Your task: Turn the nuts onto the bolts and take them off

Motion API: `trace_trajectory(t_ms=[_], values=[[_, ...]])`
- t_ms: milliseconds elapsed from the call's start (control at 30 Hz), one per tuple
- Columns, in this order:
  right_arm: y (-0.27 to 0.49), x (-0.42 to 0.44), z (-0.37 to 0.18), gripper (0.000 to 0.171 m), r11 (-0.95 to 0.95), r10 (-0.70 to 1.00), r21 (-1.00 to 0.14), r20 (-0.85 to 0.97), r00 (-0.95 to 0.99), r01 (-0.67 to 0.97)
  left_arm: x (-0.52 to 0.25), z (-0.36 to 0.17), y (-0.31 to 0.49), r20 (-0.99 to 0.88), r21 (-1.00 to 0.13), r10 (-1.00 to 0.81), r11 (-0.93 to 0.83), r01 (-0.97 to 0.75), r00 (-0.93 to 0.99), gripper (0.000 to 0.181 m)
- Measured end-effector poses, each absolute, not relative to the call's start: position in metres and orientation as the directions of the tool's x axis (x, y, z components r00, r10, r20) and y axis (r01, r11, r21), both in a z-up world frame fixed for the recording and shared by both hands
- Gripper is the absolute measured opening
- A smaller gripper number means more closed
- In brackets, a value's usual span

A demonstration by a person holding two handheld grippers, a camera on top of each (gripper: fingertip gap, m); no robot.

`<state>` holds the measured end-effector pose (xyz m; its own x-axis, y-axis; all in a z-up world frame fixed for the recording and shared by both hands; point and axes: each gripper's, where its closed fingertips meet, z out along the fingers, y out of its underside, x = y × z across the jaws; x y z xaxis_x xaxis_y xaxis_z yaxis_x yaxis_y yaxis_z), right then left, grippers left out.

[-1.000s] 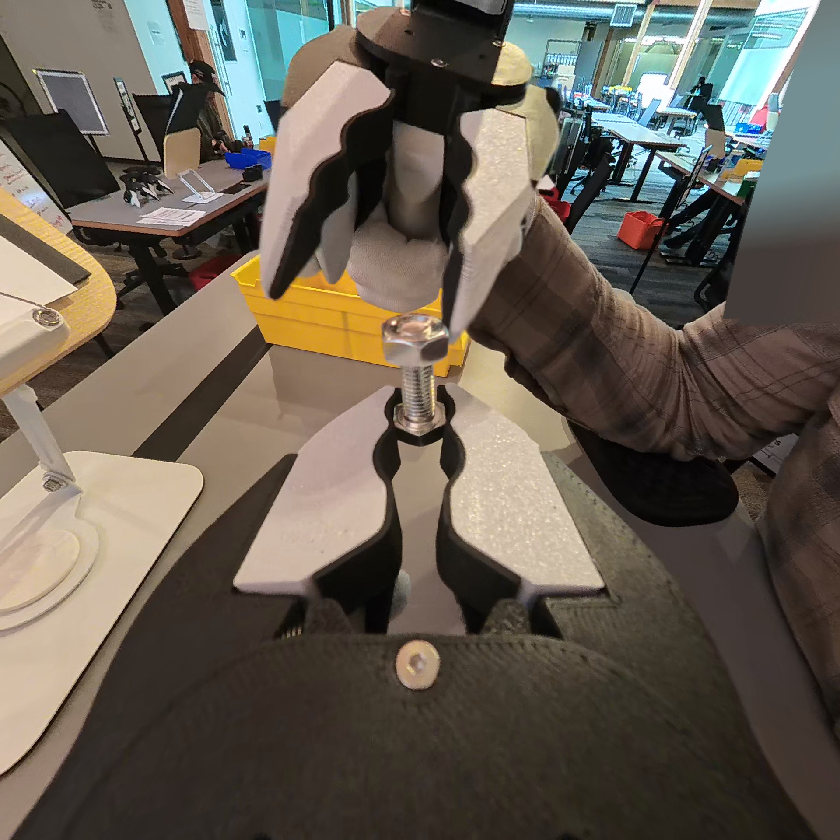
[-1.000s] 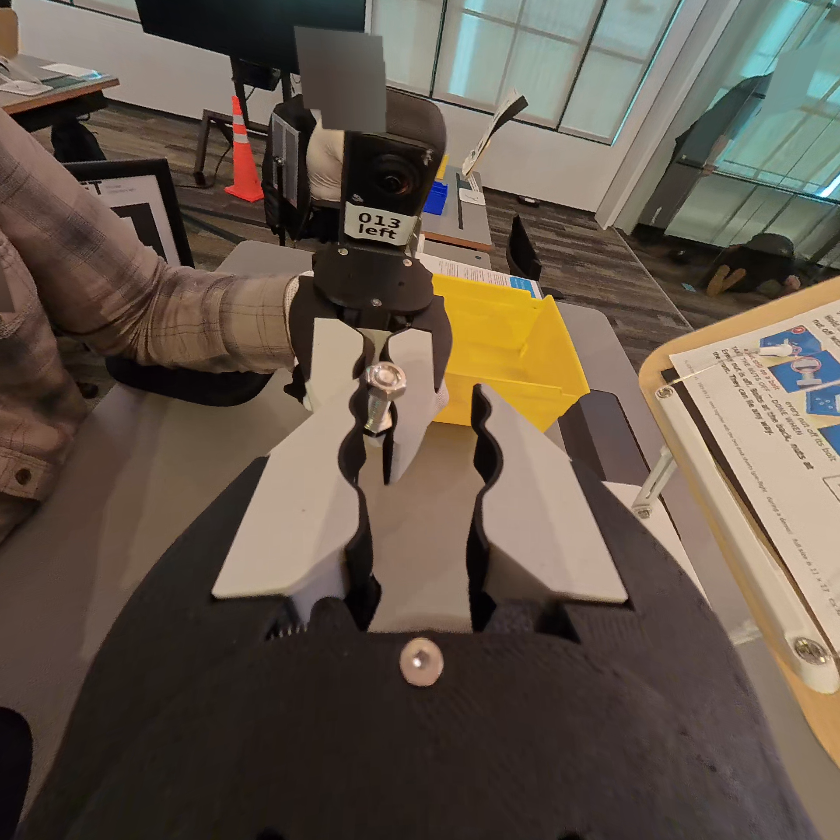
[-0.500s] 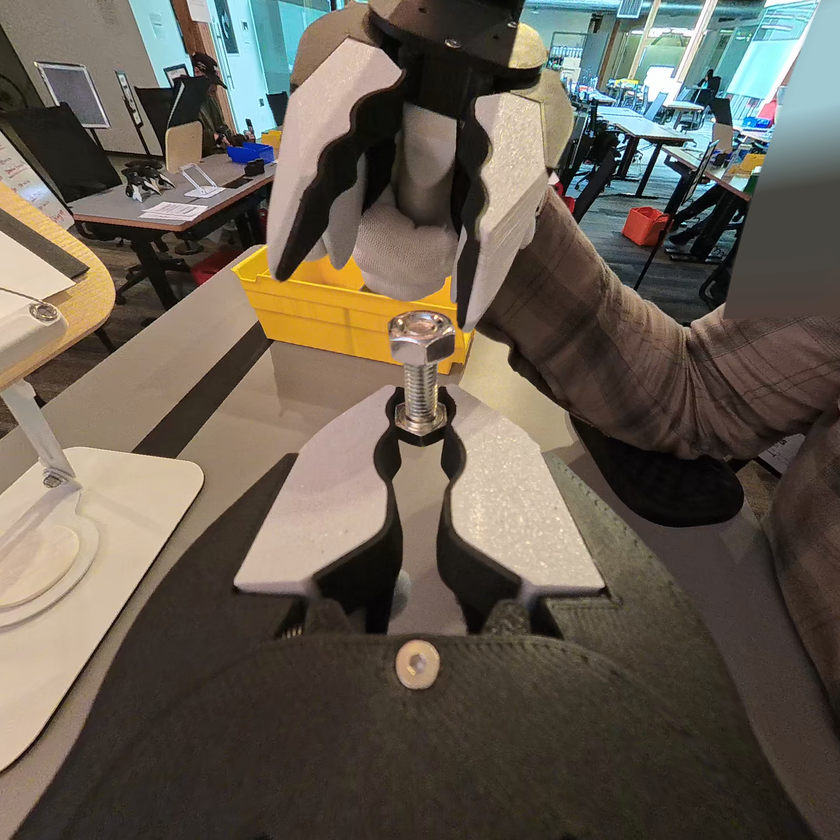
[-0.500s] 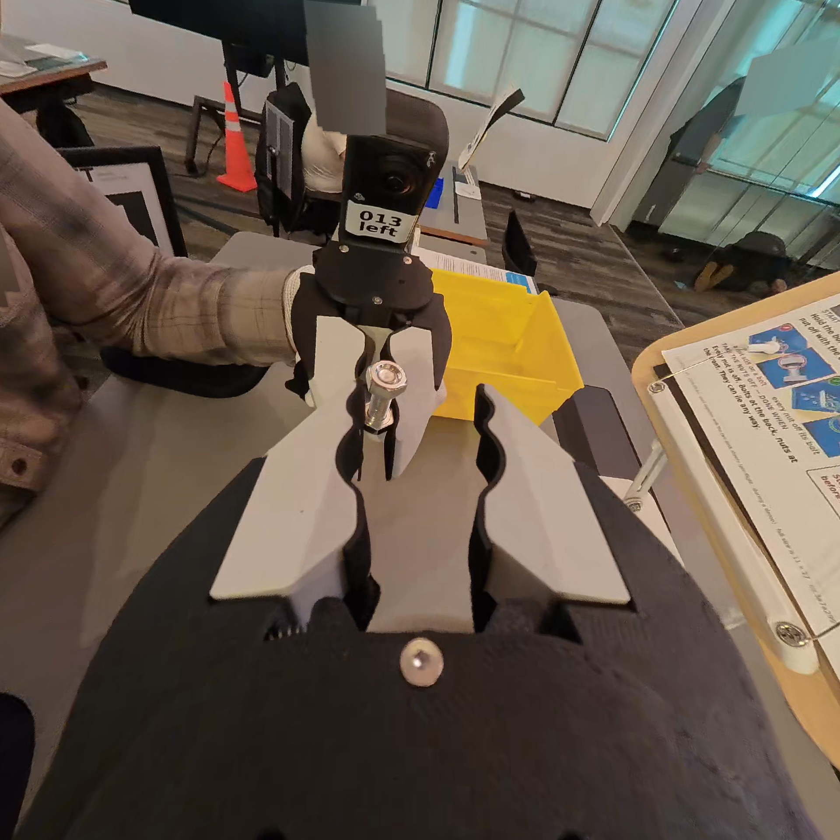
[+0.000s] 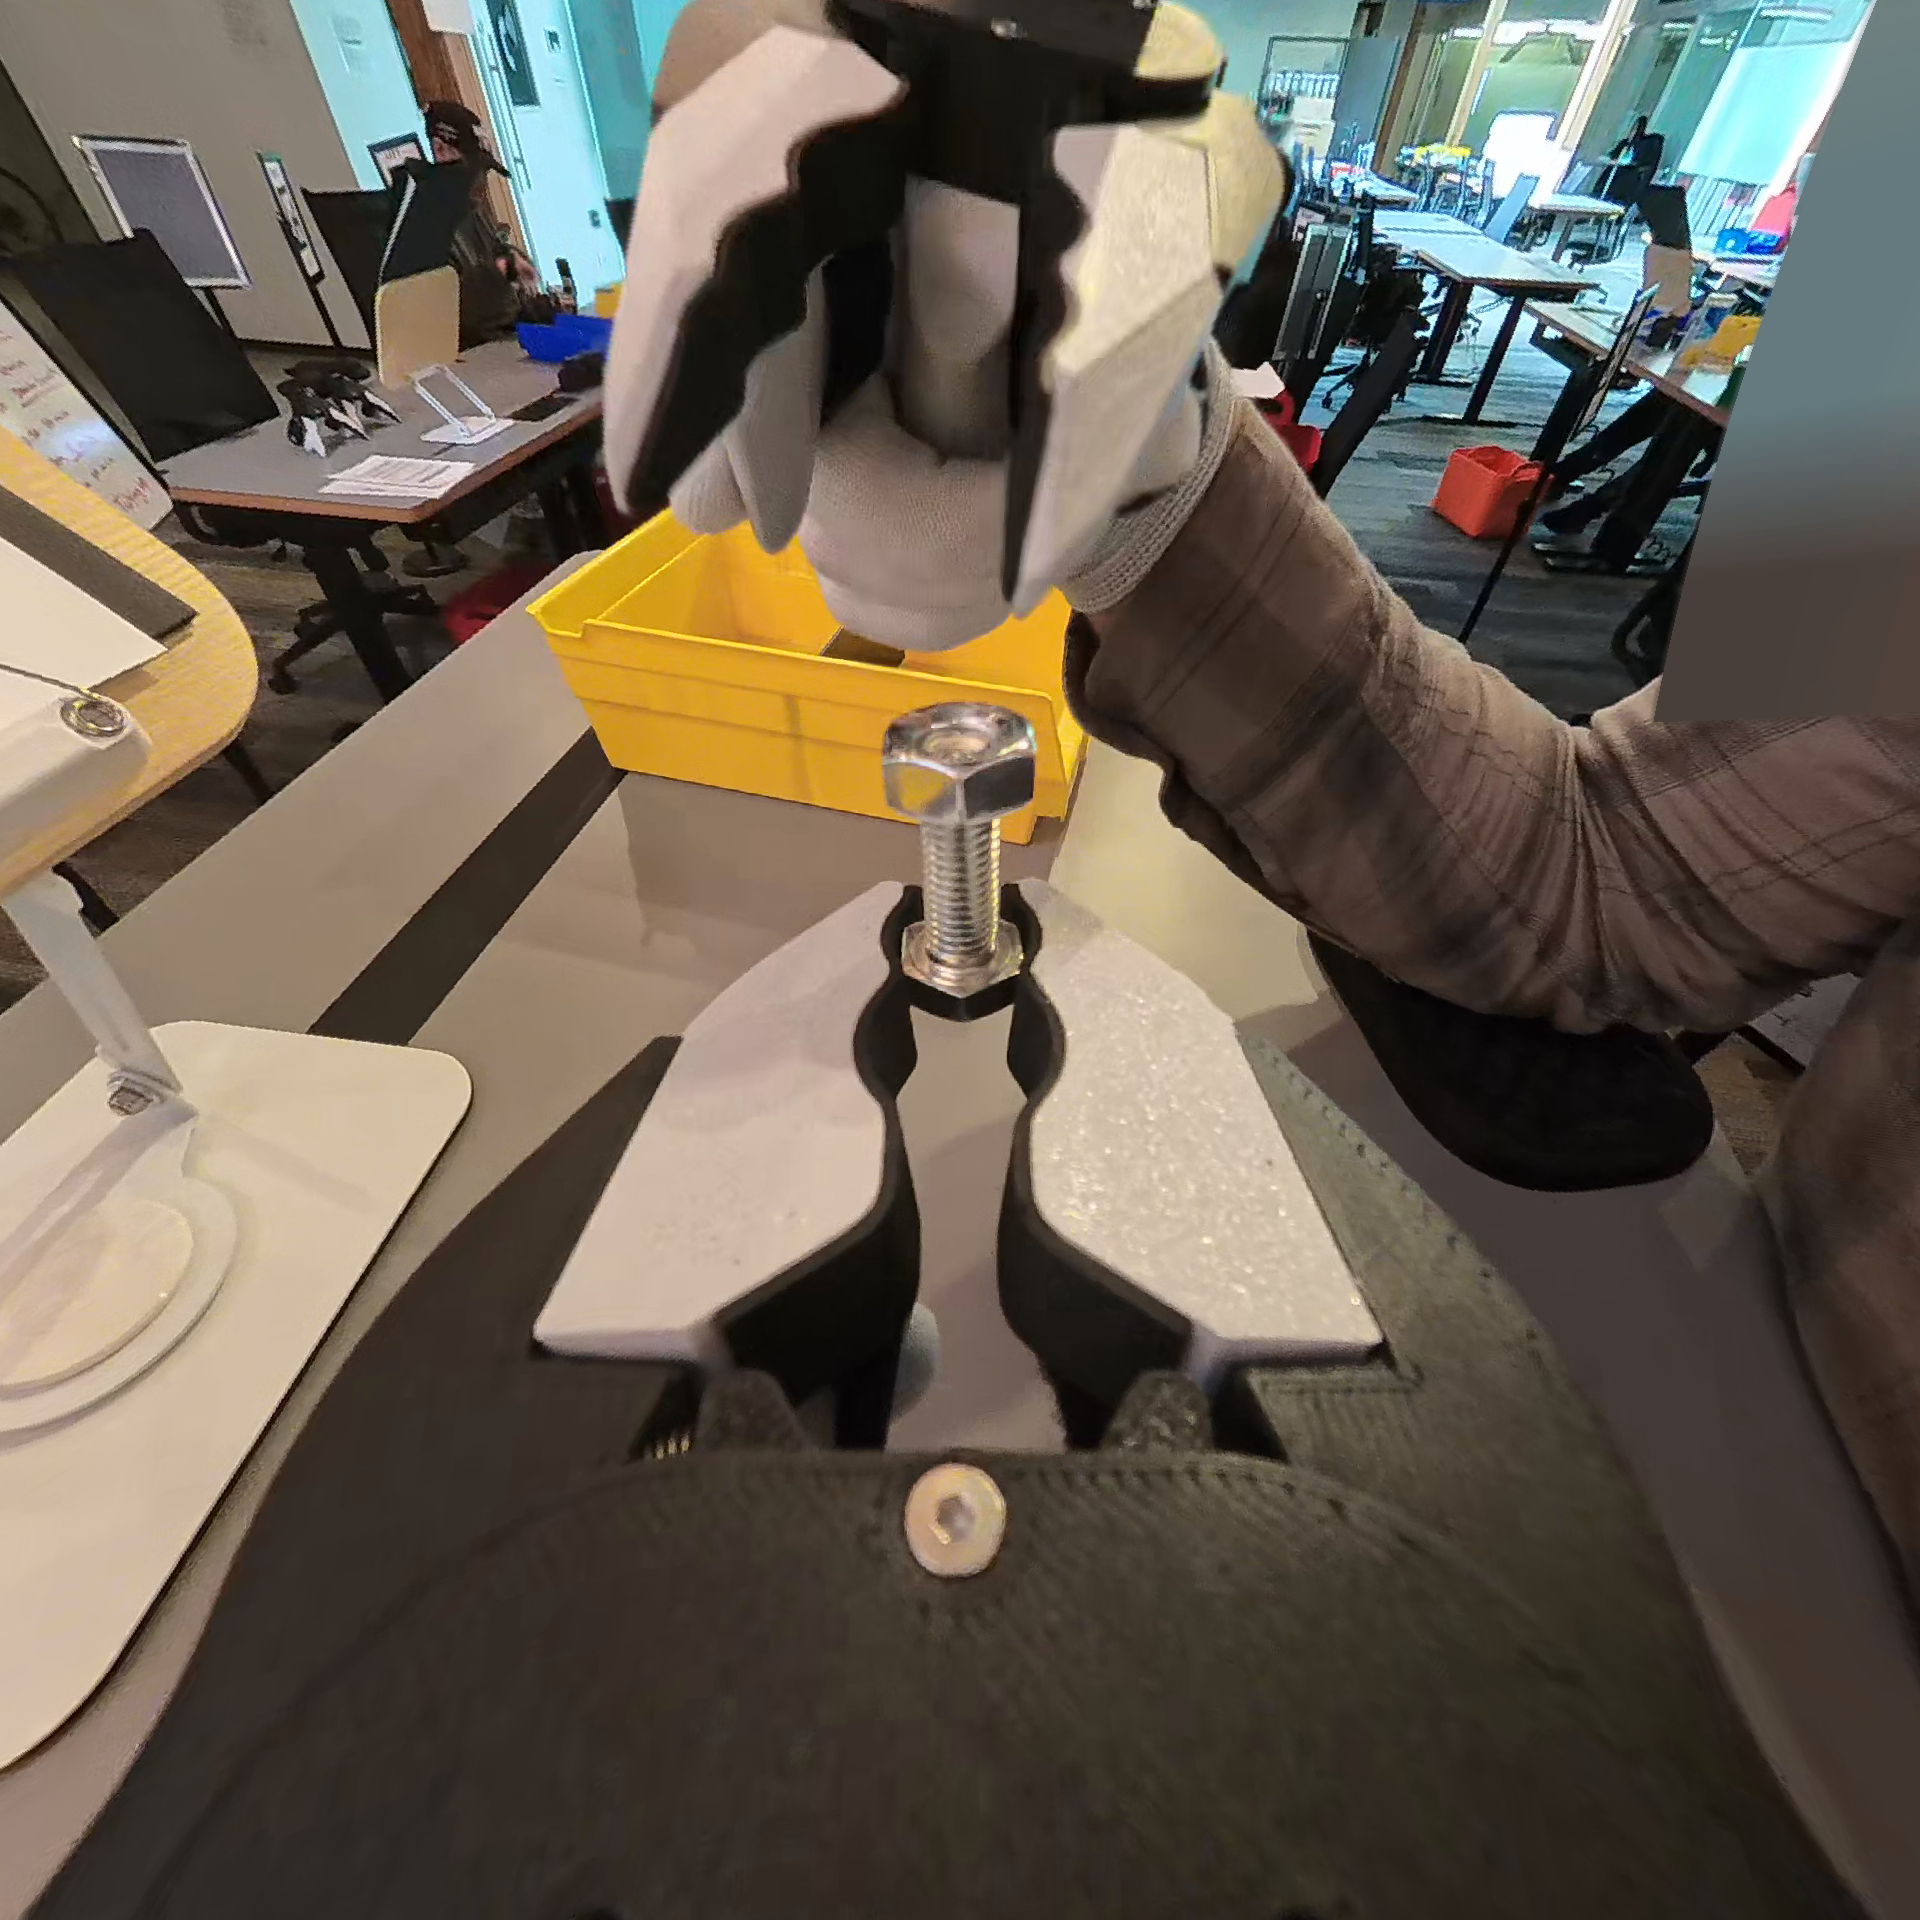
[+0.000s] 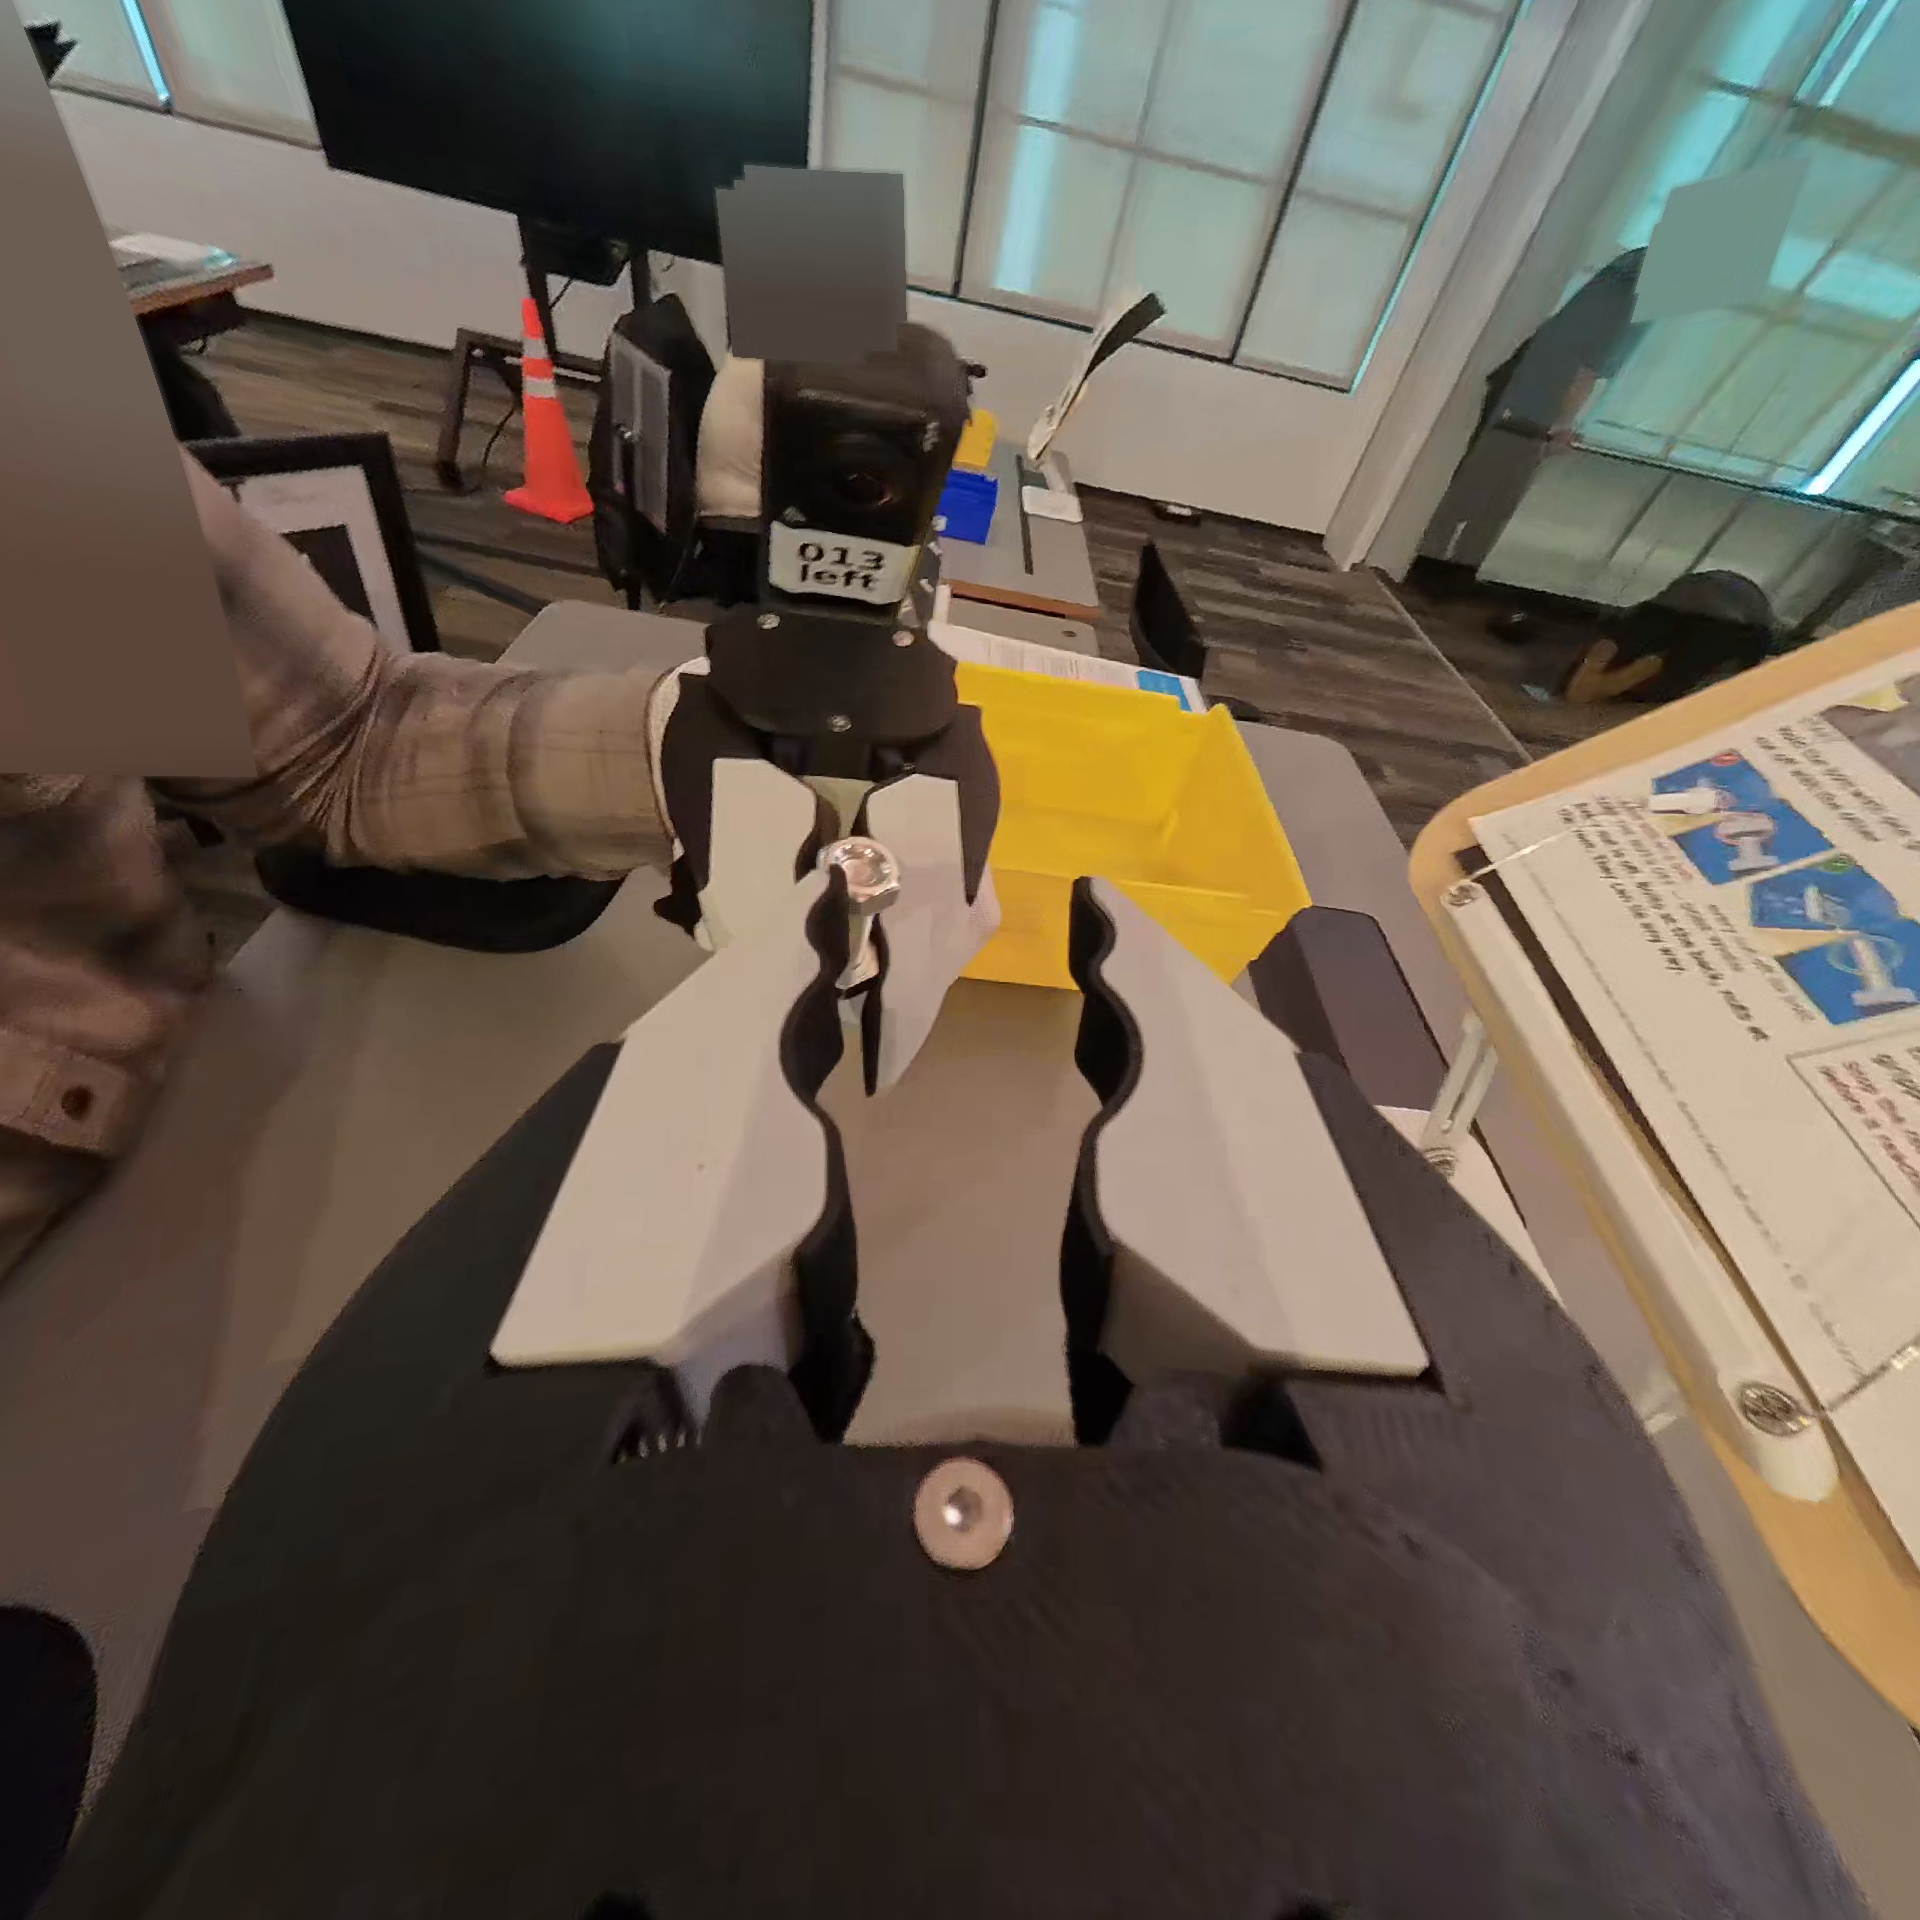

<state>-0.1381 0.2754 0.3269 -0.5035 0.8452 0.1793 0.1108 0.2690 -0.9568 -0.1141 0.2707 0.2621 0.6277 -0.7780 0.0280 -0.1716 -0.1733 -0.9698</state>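
Note:
A silver bolt (image 5: 958, 790) stands upright with its hex head on top. A silver nut (image 5: 961, 961) sits low on its thread. My left gripper (image 5: 961, 935) is shut on the nut and holds it above the grey table (image 5: 520, 935). My right gripper (image 5: 831, 520), held by a gloved hand, hangs open and empty above and behind the bolt head, clear of it. In the right wrist view my right gripper (image 6: 951, 904) is open, with the bolt (image 6: 857, 873) and the left gripper (image 6: 868, 997) beyond its left finger.
A yellow bin (image 5: 790, 707) stands on the table behind the bolt and also shows in the right wrist view (image 6: 1122, 790). A white stand base (image 5: 208, 1195) lies to the left. A wooden board with an instruction sheet (image 6: 1714, 935) is on the right. A plaid sleeve (image 5: 1455, 831) reaches across. Some 7 cm of space lies between my two pairs of fingers.
My right gripper has risen away from the bolt head, staying open. My left gripper keeps its hold on the nut and has barely moved.

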Motion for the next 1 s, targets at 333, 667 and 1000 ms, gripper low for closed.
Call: trace_trajectory(t_ms=[333,667,1000], values=[[0.265,-0.146,0.317,0.045,0.298,0.824,-0.946,0.186,-0.536,0.130,-0.115,0.262,0.272,0.028,-0.970,-0.771,-0.175,-0.171,0.636,0.014],[0.288,-0.145,0.318,0.042,0.268,0.875,-0.949,0.169,-0.453,0.164,-0.113,0.264,0.270,0.018,-0.970,-0.778,-0.165,-0.177,0.628,0.014],[0.270,-0.147,0.316,0.047,0.292,0.836,-0.945,0.179,-0.519,0.145,-0.113,0.262,0.270,0.018,-0.968,-0.777,-0.170,-0.182,0.629,0.014]])
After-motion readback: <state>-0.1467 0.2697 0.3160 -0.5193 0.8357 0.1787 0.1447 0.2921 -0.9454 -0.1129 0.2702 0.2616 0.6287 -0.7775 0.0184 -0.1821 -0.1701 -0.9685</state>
